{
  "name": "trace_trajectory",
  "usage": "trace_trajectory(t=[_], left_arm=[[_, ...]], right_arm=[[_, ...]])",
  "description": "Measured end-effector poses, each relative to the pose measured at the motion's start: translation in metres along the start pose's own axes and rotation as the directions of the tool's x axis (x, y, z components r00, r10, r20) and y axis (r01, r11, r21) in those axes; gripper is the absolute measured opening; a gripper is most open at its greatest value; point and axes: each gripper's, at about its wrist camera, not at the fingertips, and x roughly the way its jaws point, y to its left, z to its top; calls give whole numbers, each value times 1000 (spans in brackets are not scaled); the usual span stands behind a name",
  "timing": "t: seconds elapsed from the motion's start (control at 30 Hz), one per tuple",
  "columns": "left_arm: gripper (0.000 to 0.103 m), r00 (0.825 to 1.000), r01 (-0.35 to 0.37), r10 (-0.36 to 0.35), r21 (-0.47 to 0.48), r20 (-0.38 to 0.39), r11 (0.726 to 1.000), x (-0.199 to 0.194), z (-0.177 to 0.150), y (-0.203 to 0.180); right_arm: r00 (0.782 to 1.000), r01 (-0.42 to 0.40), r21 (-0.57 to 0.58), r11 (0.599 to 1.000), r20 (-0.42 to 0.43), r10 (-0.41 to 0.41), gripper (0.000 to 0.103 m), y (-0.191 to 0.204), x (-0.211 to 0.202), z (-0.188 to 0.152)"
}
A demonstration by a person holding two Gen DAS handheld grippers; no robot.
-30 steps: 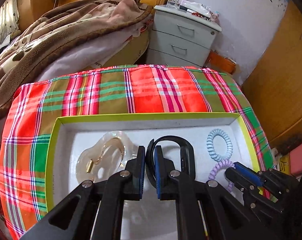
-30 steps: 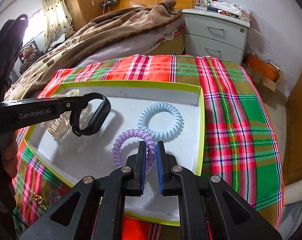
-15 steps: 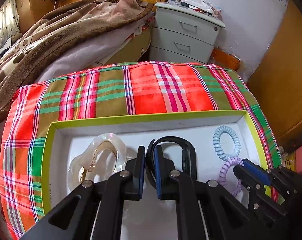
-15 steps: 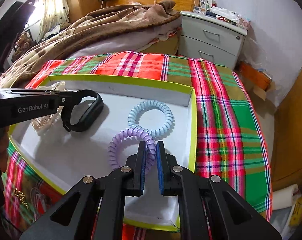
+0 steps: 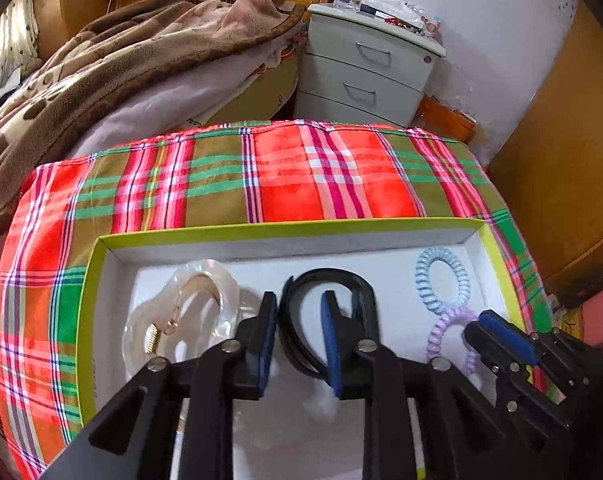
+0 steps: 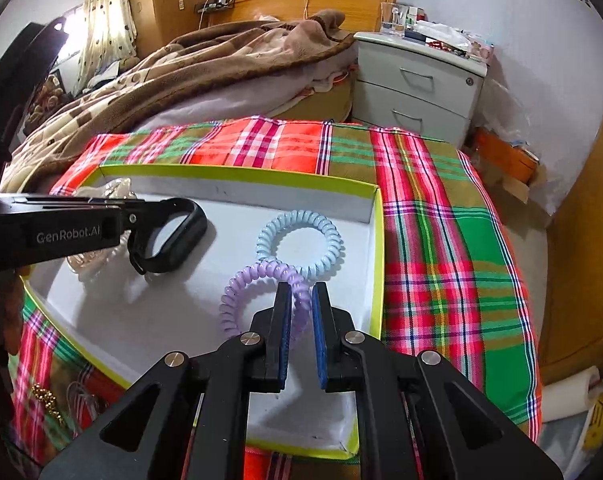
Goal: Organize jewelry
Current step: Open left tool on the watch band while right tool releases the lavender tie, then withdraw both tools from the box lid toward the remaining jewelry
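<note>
box: yellow-rimmed tray point(image 6: 377, 240) sits on the plaid cloth point(image 6: 441, 248), white floor.
in box: clear hair claw point(image 5: 181, 312) at left, black band point(image 5: 329, 292) mid, blue coil tie point(image 6: 299, 242) and purple coil tie point(image 6: 257, 292) at right, the two coils touching.
left gripper point(image 5: 299, 340): jaws apart, straddling one side of the black band; band looks set down on the box floor, no longer pinched.
right gripper point(image 6: 301, 336): jaws slightly apart around the near loop of the purple coil tie; can't tell if the pads touch it, reads as released.
done: four pieces inside the box, judging by how they lie.
left: gold chain point(image 6: 45, 400) and something clear beside it sit on the cloth outside the box's near-left corner; probably next to go in.
vs 0.5 s ago, left: jaws were clamped on the band, now clearly wide; band in about the same spot.
vs 0.5 s ago, right: gap a little wider, purple coil in same place against the blue one.
vs 1.0 s ago: both views now sit nearer the box.
risk: band leans on the left pad, may tip on retreat.
</note>
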Motion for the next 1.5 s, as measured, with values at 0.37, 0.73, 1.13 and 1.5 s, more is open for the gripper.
trace_trajectory(t=[0.37, 0.73, 1.13, 1.5], left_arm=[[33, 1000, -11, 11, 14, 22, 1000, -18, -7, -6], [39, 996, 17, -17, 7, 91, 1000, -59, -28, -5], [40, 989, 8, 1, -63, 149, 998, -107, -94, 29], [40, 992, 14, 5, -154, 128, 988, -115, -138, 66]], right_arm=[[1000, 0, 11, 1000, 19, 0, 16, 4, -12, -2], [995, -29, 42, 999, 93, 25, 32, 4, -48, -13], [982, -164, 55, 985, 100, 158, 32, 19, -71, -44], [960, -279, 14, 960, 21, 278, 32, 51, -56, -59]])
